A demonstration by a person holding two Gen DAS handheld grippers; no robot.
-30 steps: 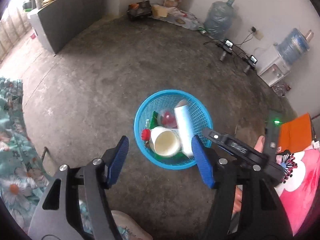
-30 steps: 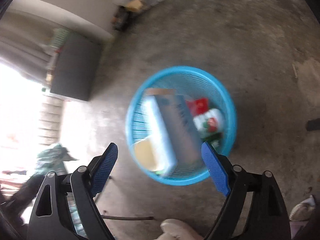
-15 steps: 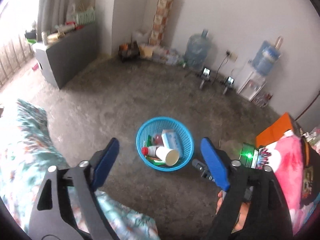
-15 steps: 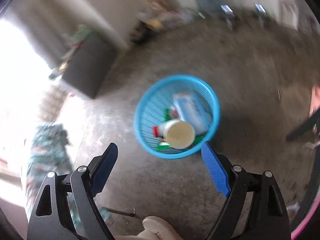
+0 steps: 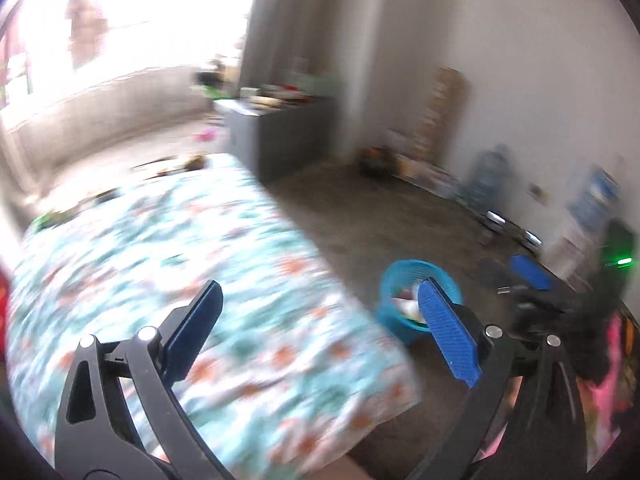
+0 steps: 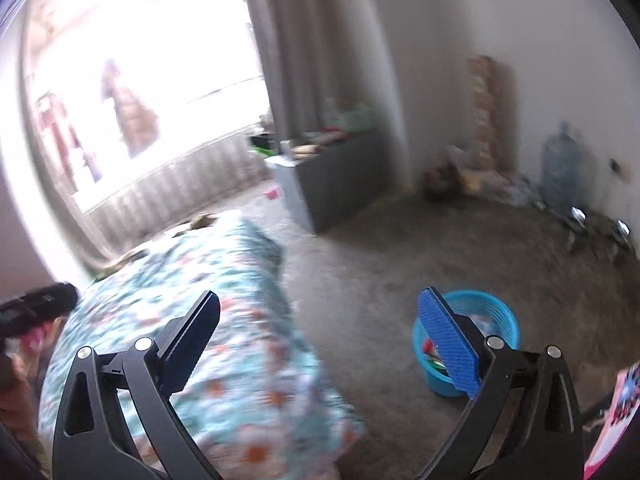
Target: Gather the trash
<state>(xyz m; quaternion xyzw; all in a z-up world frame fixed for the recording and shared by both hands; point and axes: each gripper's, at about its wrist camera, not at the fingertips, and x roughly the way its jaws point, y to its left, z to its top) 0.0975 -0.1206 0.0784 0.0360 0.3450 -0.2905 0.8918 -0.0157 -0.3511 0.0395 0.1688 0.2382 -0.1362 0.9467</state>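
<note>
Left wrist view: my left gripper [image 5: 320, 332] has just been opening and now stands spread wide, nothing between the blue pads [image 5: 448, 336]. Below it lies a floral bedspread [image 5: 180, 264], teal with orange flowers, heavily blurred. The blue basket [image 5: 412, 276] sits on the concrete floor [image 5: 380, 220] just past the bed's corner, partly hidden behind my right-hand pad; pale trash [image 5: 406, 304] shows inside, not identifiable in this blur. My right gripper [image 5: 528, 272] appears at the right edge, one blue pad visible.

Right wrist view: my right gripper [image 6: 320, 332] has also just been opening; jaws fully apart and empty. The blue basket [image 6: 492, 316] stands on the floor [image 6: 400, 272] to the right of the bedspread [image 6: 200, 320], behind the right-hand pad [image 6: 448, 344]. Red and green scraps [image 6: 432, 354] show in it. A grey cabinet [image 6: 340, 176] and a water jug [image 6: 560, 168] stand by the far wall.
</note>
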